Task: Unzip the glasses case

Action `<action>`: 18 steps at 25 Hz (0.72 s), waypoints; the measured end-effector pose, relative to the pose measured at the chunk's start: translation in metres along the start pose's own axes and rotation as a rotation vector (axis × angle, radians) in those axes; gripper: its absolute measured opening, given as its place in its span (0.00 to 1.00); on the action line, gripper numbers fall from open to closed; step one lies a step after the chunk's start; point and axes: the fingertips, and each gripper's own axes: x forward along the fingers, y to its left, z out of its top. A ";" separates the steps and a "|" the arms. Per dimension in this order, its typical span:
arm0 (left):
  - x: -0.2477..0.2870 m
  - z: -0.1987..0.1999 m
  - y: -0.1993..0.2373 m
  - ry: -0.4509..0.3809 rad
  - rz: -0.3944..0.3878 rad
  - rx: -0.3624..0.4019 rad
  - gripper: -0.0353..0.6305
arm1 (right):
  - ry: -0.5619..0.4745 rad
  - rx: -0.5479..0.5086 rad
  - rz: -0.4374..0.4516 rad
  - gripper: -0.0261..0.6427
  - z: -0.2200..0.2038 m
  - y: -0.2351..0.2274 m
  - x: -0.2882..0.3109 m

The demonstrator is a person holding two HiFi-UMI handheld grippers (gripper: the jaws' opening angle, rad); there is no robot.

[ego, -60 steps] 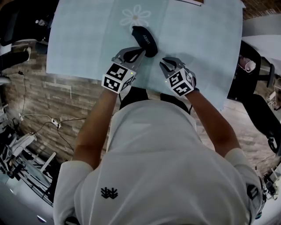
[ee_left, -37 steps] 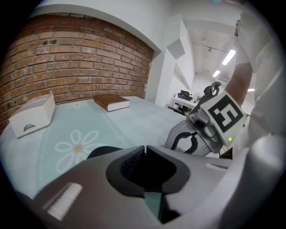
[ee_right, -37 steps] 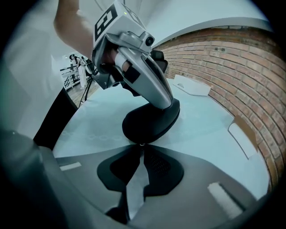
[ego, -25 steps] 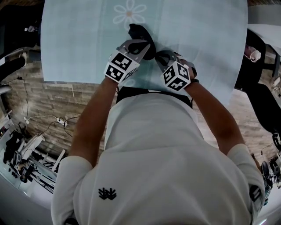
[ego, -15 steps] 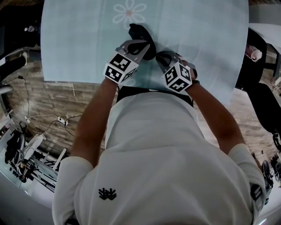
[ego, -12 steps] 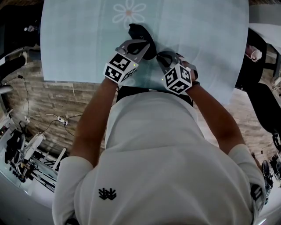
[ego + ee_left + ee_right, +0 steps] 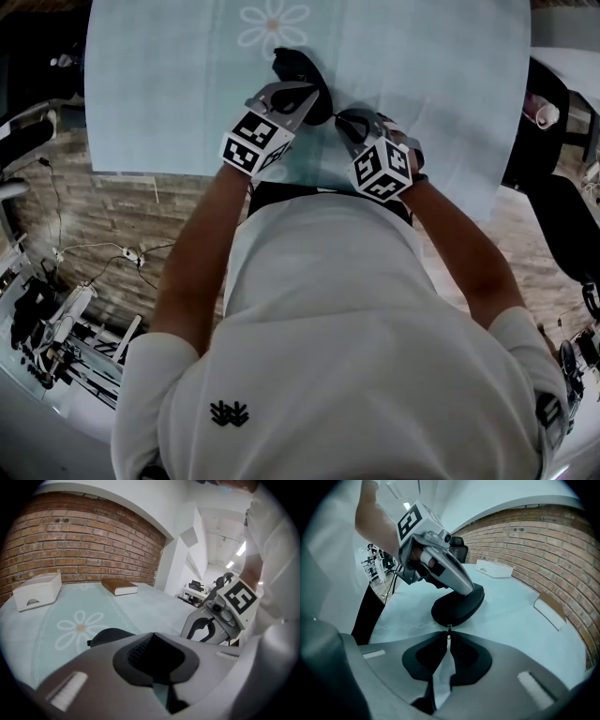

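Observation:
The black oval glasses case (image 7: 298,77) lies on the pale blue tablecloth (image 7: 422,56), just below a printed daisy. My left gripper (image 7: 312,94) is shut, and its white fingers (image 7: 457,578) rest on top of the case (image 7: 457,605). In the left gripper view the jaw tips (image 7: 151,635) meet with nothing between them, and the case (image 7: 108,635) shows just beyond them to the left. My right gripper (image 7: 449,638) is shut at the case's near end, on the small metal zipper pull (image 7: 449,631). In the head view the right gripper (image 7: 340,117) sits right of the case.
A white box (image 7: 37,590) and a brown book (image 7: 119,586) lie at the far side of the table, by the brick wall. The table's near edge (image 7: 187,173) runs just under both grippers. Dark chairs (image 7: 553,112) stand to the right.
Since the earliest frame both grippers have closed in on the case, the right one up to its near end. Over the last second its marker cube has turned slightly; the case has stayed put.

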 end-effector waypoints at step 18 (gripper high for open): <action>0.000 -0.001 0.000 -0.006 -0.013 -0.017 0.13 | 0.037 0.000 0.063 0.05 -0.002 0.004 0.013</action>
